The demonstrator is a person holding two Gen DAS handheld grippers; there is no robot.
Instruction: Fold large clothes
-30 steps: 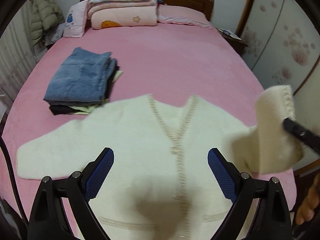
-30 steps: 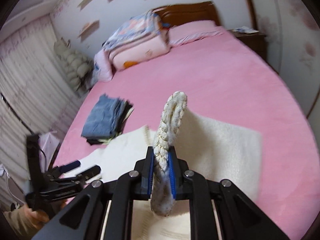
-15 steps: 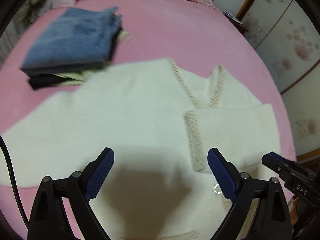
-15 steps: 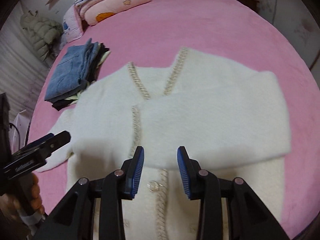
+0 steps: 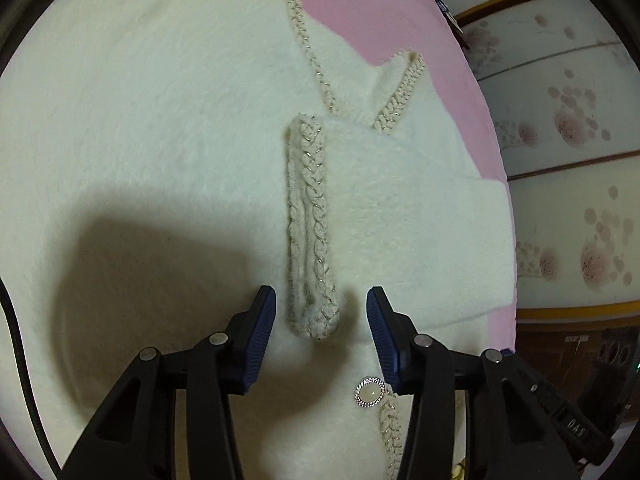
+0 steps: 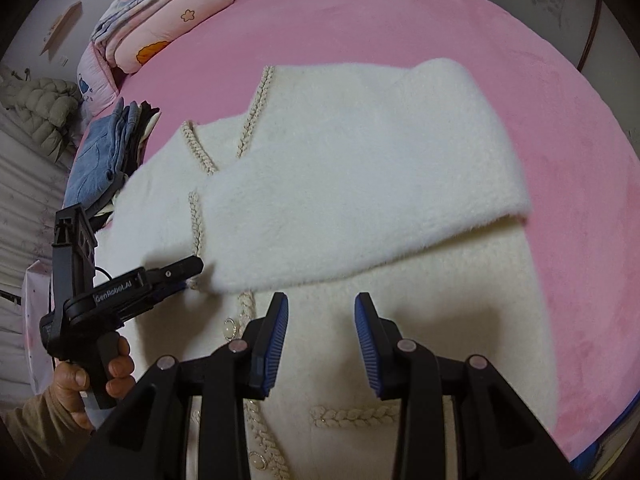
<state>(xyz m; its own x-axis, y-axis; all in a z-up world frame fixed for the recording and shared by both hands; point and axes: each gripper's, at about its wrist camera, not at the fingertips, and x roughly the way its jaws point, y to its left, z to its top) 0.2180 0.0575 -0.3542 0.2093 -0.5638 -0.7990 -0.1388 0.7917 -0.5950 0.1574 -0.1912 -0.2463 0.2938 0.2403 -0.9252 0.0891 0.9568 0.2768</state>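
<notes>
cardigan (image 6: 360,208): flat on bed (image 6: 560,120), collar far, hem near
sleeve (image 6: 360,184): folded crosswise over chest
left hand-held gripper (image 5: 321,316): closing, straddles cuff (image 5: 310,232), untouched
right hand-held gripper (image 6: 321,312): apart, empty

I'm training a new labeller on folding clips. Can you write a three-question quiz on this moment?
1. True or false: the folded sleeve lies across the cardigan front.
2. Which tongs have the braided cuff just ahead of them? A left B right
3. What lies beyond the cardigan beside the folded jeans: a ____ sheet.

Key: 1 true; 2 A; 3 pink
</notes>
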